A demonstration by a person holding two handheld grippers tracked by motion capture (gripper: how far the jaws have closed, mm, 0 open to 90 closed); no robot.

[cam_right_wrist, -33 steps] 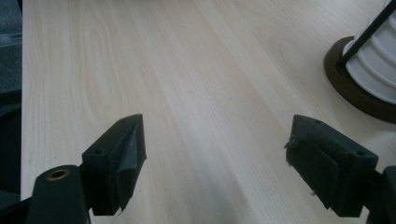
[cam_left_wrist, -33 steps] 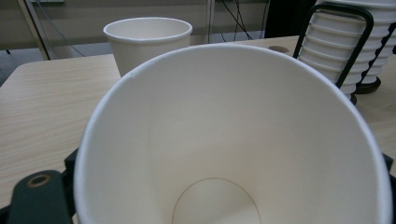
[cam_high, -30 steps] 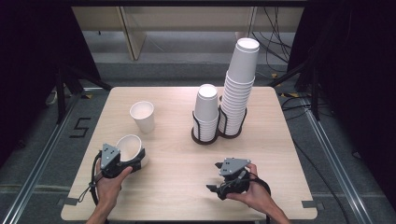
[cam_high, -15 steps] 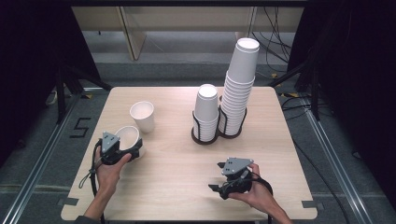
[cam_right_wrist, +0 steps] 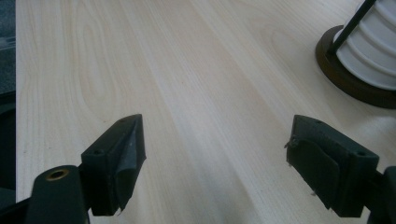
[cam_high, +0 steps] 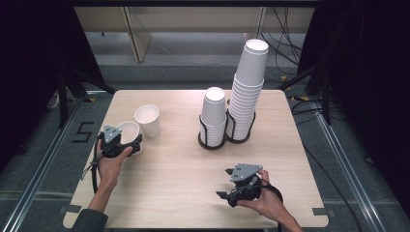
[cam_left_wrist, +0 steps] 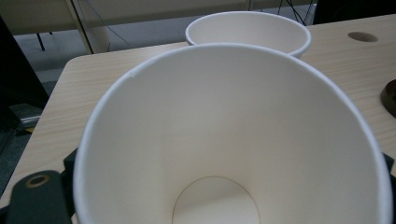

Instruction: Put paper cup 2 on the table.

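At the left of the frame, the left gripper (cam_high: 126,145) gripped a paper cup (cam_high: 128,132) just beside the standing cup (cam_high: 147,120) on the desk (cam_high: 183,169). The right gripper (cam_high: 227,191) waited with jaws wide apart and empty at the lower right. I judged placing was in hand; next, lowering it upright and letting go.

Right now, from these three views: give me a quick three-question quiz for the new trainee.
1. True or false: the left tool holds a paper cup.
2. How many cups stand loose on the table, counting the held one? A) one B) two C) four
3. Fill in: the right tool's jaws are ____.

Key:
1. True; its jaws sit either side of the cup.
2. B; the held cup and a second cup just beyond it. The rest are in two stacks in a dark holder.
3. Open, with nothing but bare wood between them.
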